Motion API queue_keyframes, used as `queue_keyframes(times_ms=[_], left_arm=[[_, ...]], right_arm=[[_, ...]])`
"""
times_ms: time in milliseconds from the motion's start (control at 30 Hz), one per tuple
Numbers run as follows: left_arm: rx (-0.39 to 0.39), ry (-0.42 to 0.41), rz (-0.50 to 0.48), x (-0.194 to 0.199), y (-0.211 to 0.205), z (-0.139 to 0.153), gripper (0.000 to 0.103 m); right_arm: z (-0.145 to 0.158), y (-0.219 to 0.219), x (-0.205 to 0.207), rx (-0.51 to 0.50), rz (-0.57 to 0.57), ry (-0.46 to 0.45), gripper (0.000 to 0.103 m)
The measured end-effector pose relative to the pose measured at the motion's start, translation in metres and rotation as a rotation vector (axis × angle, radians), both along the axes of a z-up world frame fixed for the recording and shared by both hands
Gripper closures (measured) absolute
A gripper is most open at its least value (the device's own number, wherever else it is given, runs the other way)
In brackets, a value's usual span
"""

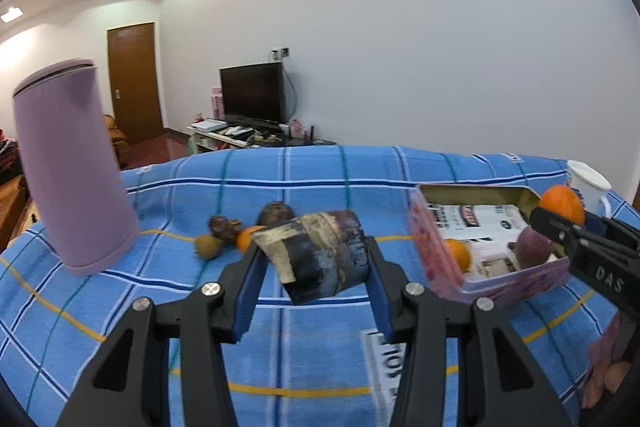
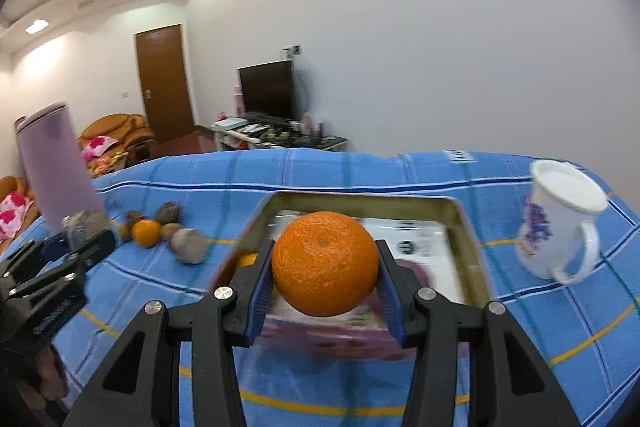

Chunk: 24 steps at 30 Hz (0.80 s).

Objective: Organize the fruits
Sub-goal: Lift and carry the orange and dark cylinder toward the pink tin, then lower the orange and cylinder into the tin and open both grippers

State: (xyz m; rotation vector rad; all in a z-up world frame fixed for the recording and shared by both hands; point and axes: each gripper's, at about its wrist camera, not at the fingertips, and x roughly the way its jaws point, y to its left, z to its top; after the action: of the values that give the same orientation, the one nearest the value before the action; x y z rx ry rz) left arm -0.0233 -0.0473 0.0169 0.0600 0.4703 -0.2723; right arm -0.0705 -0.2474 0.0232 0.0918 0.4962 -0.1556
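Note:
My left gripper (image 1: 316, 259) is shut on a dark, mottled cylinder-shaped object (image 1: 320, 259), held above the blue checked cloth. My right gripper (image 2: 326, 267) is shut on an orange (image 2: 325, 263), held over the near edge of an open pink tin box (image 2: 460, 227). The box (image 1: 496, 279) holds a small orange (image 1: 458, 253) and a purple fruit (image 1: 530, 247). Loose fruits lie on the cloth: dark brown ones (image 1: 276, 213), a greenish one (image 1: 208, 246) and an orange one (image 2: 146, 232). The right gripper with its orange (image 1: 562, 205) shows at the right of the left wrist view.
A tall lilac tumbler (image 1: 76, 167) stands at the left of the cloth. A white mug (image 2: 560, 223) with a floral print stands right of the box. A printed paper (image 1: 384, 351) lies on the cloth near me. The cloth's far edge drops toward a TV stand (image 1: 240, 135).

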Motion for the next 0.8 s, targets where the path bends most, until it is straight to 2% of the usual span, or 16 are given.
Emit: queue_keyframes(times_ms=[200,433,800], left_arm=[[0.010,-0.007,-0.067,-0.001,-0.035,0.005,0.054],[0.002,0.007,-0.147,0.005,-0.082,0.008,0.054],[0.018,0.088,-0.197,0.025,-0.147,-0.001,0.054]], right_arm=[[0.000,-0.049,-0.003,0.009,-0.089,0.004,0.054],[0.000,-0.084,0.001,0.022,-0.138,0.016,0.054],[-0.009,-0.090,0.033,0.018,-0.094,0.087,0.054]])
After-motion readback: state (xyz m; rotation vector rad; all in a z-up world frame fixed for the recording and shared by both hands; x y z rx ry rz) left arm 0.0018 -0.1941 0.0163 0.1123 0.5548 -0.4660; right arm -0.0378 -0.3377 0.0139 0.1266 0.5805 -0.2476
